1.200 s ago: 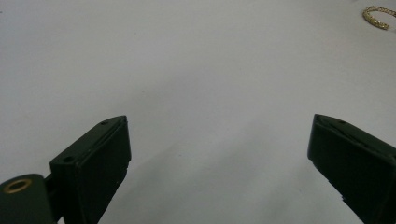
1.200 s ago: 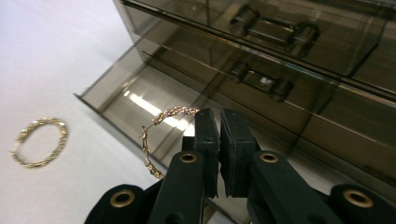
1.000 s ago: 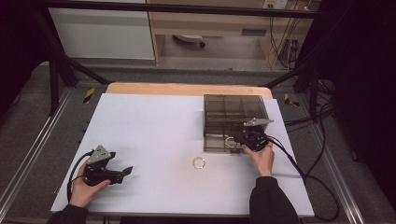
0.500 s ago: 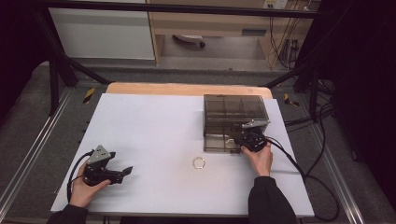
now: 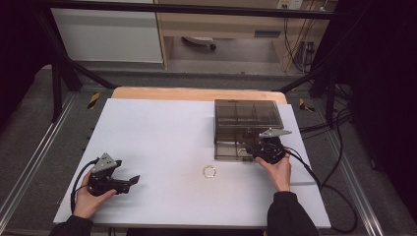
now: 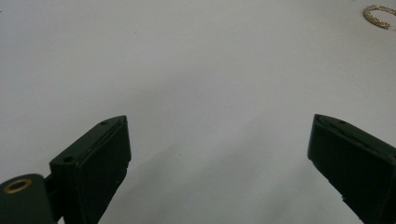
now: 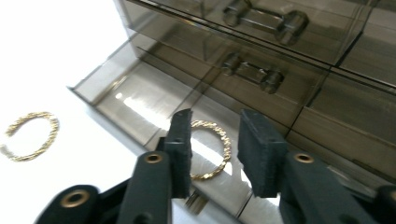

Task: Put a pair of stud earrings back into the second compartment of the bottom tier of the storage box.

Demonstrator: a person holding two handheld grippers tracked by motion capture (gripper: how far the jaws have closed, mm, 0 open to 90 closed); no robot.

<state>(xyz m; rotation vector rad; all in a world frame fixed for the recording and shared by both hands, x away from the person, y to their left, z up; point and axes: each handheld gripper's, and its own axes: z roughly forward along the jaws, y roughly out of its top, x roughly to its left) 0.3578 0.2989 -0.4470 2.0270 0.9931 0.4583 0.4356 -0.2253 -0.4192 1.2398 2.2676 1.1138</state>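
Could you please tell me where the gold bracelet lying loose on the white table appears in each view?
High view: the loose bracelet lies low centre, left of the smoky drawer box.
Left gripper view: bracelet at the top right corner.
Right gripper view: far left, beside the open drawer.
Shared landmark: the white table.

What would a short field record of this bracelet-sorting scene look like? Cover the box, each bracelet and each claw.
box: smoky clear drawer box, bottom drawer pulled open
bracelet in drawer: gold bracelet lying in the open drawer, between the jaws
bracelet on table: second gold bracelet on the white table
right claw: jaws just opened, pads off the bracelet
left claw: open, holding nothing
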